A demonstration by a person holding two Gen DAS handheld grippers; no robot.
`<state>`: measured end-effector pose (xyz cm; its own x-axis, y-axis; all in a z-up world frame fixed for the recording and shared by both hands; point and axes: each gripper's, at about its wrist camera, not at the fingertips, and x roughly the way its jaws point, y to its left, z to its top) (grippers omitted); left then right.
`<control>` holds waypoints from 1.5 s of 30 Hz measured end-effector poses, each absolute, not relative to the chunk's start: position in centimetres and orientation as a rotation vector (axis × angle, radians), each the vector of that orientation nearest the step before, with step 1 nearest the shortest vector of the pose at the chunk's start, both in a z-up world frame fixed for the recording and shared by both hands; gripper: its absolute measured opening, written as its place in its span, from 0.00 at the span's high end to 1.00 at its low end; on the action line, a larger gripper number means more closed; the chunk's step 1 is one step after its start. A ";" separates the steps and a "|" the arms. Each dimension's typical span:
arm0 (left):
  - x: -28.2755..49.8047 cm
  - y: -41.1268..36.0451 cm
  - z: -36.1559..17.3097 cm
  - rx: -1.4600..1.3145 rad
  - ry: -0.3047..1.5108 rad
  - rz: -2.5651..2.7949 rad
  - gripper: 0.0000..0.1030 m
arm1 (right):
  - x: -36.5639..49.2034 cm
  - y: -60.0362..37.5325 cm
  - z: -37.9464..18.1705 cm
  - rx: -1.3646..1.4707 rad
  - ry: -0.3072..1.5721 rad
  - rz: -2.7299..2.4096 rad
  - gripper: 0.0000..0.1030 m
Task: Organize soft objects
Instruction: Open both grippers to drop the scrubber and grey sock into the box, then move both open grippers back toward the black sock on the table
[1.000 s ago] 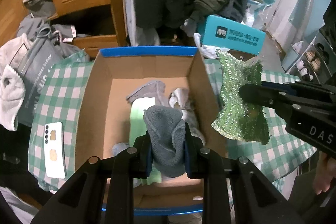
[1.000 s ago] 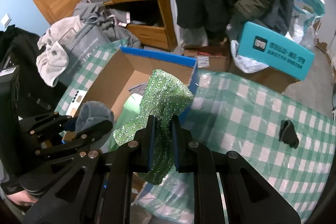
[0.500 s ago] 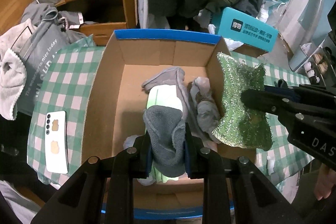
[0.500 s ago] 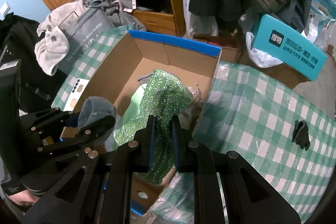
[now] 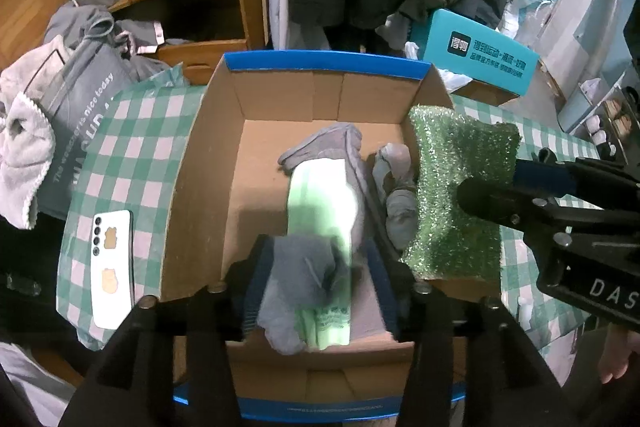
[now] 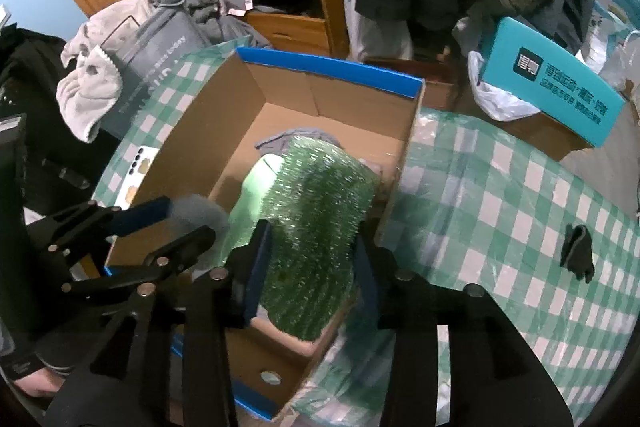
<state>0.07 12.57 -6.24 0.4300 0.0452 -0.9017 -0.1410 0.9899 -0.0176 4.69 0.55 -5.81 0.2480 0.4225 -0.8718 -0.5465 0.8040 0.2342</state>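
Note:
A cardboard box [image 5: 208,163] with blue rims sits on the green checked tablecloth. Inside lie a pale green pack [image 5: 320,195] and grey cloths [image 5: 332,143]. My left gripper [image 5: 316,275] is over the box's near end, jaws spread wide, and a grey sock [image 5: 296,283] hangs loose between them, blurred. My right gripper [image 6: 312,267] also has its jaws spread, with the glittery green sponge cloth [image 6: 320,227] between them over the box's right wall; it also shows in the left wrist view [image 5: 456,195].
A white phone [image 5: 110,267] lies on the cloth left of the box. A small dark cloth [image 6: 576,255] lies on the table at right. A teal box [image 5: 480,55], hanging coats and a wooden cabinet stand behind. Grey bags and towels pile at left.
Both grippers have moved forward over the box and opened their jaws. The grey sock and the green sponge cloth are released and blurred in motion.

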 end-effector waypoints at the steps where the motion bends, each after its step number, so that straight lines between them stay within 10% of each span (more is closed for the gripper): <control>1: 0.0 12.5 -6.2 -0.089 1.117 0.118 0.46 | 4.7 0.3 -5.7 -0.122 1.142 0.658 0.56; 10: 0.1 12.2 -5.8 -0.084 1.111 0.121 0.41 | 4.7 -0.6 -5.2 -0.116 1.127 0.650 0.39; 45: 1.0 2.5 -5.0 -0.005 1.126 -0.033 0.35 | 3.8 -12.1 -7.8 -0.028 1.197 0.467 0.38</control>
<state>1.00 2.51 -5.03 0.4298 -0.0289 -0.9025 0.0241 0.9995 -0.0206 3.84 -12.14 -7.80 0.2819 0.3344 -0.8993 -0.3632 0.9047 0.2225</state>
